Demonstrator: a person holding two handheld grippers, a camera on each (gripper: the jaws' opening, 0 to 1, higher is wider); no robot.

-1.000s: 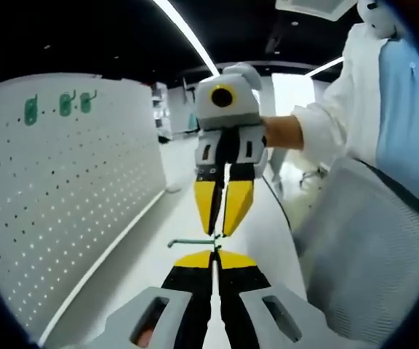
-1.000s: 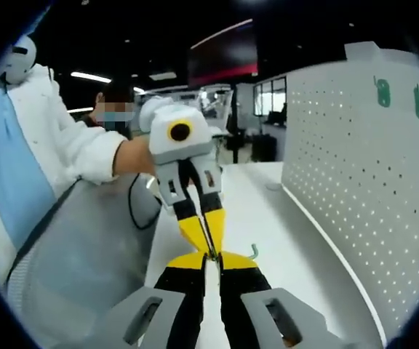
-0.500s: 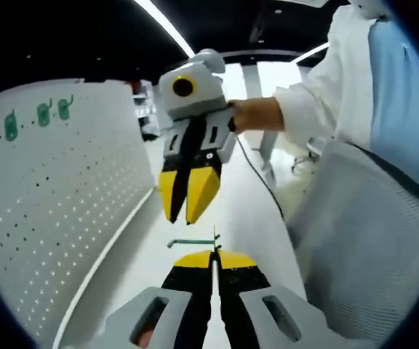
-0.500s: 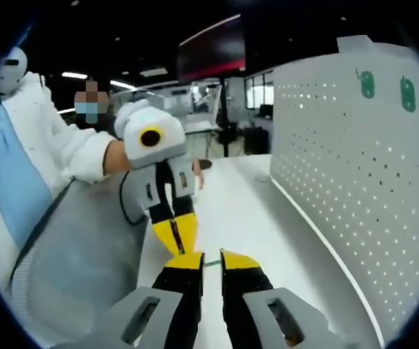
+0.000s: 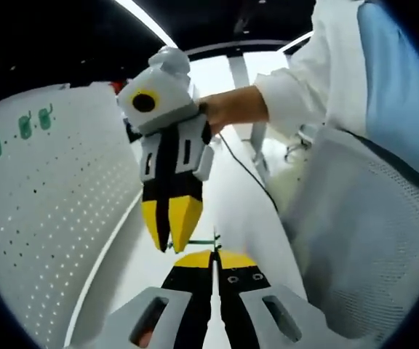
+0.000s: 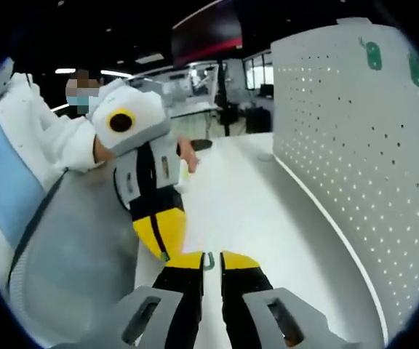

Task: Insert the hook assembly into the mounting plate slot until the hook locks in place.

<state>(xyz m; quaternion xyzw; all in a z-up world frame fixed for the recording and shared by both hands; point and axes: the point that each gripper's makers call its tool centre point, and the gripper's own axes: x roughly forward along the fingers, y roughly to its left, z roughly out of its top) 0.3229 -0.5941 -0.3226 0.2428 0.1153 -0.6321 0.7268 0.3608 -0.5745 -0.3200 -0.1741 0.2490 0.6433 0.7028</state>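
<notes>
Left claw (image 5: 213,256) is clamped on the green hook (image 5: 204,241), held clear above the counter (image 6: 253,211) for carrying to the pegboard (image 6: 355,138); right claw (image 6: 212,259) is parted, empty.

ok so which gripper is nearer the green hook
Left: the left gripper is shut on the green hook, while the right gripper sits just beside its free end.
</notes>
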